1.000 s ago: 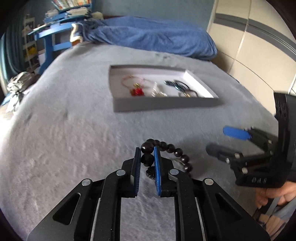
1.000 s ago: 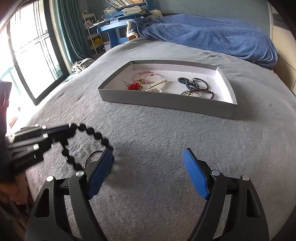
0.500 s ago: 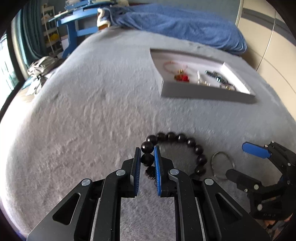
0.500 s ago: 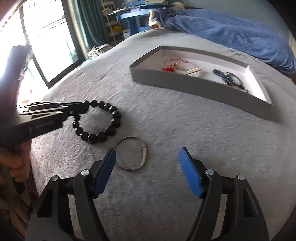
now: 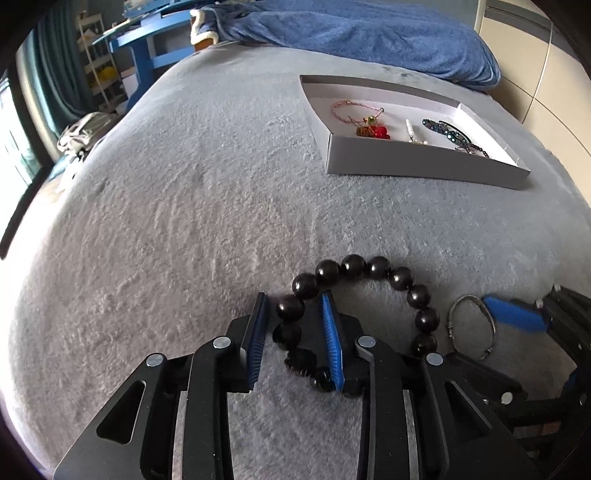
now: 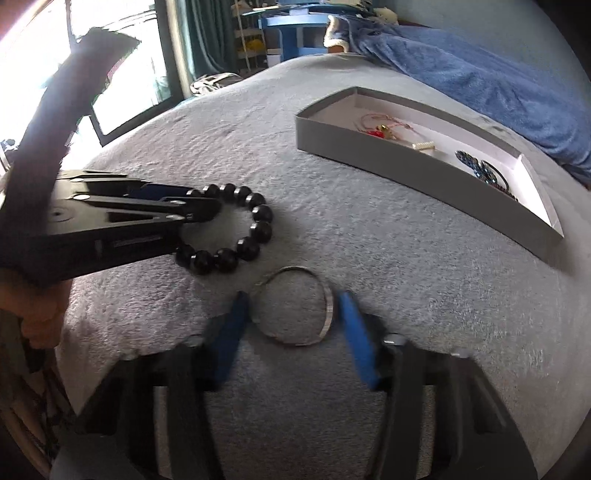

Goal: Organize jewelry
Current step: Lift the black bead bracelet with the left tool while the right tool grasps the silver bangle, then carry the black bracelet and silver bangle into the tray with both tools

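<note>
A black bead bracelet [image 5: 352, 264] lies on the grey bedspread. Part of it sits between the blue pads of my left gripper [image 5: 293, 299], whose jaws are opening; the left pad stands clear of the beads. A thin silver bangle [image 6: 328, 306] lies flat just to the right of the bracelet [image 6: 262, 214]. My right gripper [image 6: 293, 297] straddles the bangle with its jaws closing, pads right beside the rim. Farther back stands a shallow grey box [image 5: 406, 162] holding a red-charm cord bracelet [image 5: 369, 129] and dark beaded pieces [image 5: 447, 133].
A blue blanket [image 5: 369, 33] is heaped at the bed's far end, beyond the box [image 6: 406, 170]. A blue desk [image 5: 147, 48] and a bright window [image 6: 122, 74] are off the bed's left side. A person's hand [image 6: 37, 317] holds the left gripper [image 6: 207, 210].
The left gripper came down with the bead bracelet, which now lies flat, and its pads have parted. The right gripper moved over the silver bangle and its pads narrowed around it.
</note>
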`<action>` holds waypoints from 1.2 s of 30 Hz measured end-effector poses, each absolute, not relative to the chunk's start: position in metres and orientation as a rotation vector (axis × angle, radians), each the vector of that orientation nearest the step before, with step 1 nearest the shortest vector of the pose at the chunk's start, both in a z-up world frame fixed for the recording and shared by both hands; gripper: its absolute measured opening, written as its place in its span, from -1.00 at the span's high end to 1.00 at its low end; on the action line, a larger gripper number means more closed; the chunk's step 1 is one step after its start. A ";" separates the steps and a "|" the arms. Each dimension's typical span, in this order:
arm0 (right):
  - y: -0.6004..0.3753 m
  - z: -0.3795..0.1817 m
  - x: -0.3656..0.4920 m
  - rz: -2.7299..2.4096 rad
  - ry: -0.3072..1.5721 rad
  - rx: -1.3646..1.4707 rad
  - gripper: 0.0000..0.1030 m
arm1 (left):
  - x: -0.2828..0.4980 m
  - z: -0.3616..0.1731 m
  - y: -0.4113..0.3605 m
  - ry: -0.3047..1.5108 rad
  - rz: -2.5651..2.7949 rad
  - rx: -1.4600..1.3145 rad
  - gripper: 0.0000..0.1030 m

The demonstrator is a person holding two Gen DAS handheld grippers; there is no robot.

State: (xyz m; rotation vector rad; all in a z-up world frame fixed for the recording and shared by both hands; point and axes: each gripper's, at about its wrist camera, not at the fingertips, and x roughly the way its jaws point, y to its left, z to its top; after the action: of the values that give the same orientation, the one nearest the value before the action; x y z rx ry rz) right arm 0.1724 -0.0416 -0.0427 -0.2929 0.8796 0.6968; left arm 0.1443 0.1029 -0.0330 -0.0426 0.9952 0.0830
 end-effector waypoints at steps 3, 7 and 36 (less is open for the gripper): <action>-0.043 -0.041 0.172 0.699 0.874 -0.288 0.10 | 0.144 -0.030 0.101 0.999 0.067 -0.051 0.69; -0.051 -0.034 0.177 0.685 0.868 -0.252 0.10 | 0.140 -0.021 0.102 0.967 0.032 -0.104 0.71; -0.133 0.040 0.257 0.516 0.737 -0.068 0.10 | 0.178 0.101 0.054 0.671 -0.136 -0.023 0.71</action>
State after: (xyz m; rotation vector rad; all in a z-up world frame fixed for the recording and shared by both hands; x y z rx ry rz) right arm 0.2575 -0.1330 0.0398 -0.0684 0.7373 0.5161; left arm 0.1781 0.0544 0.1014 -0.0228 0.6713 -0.1361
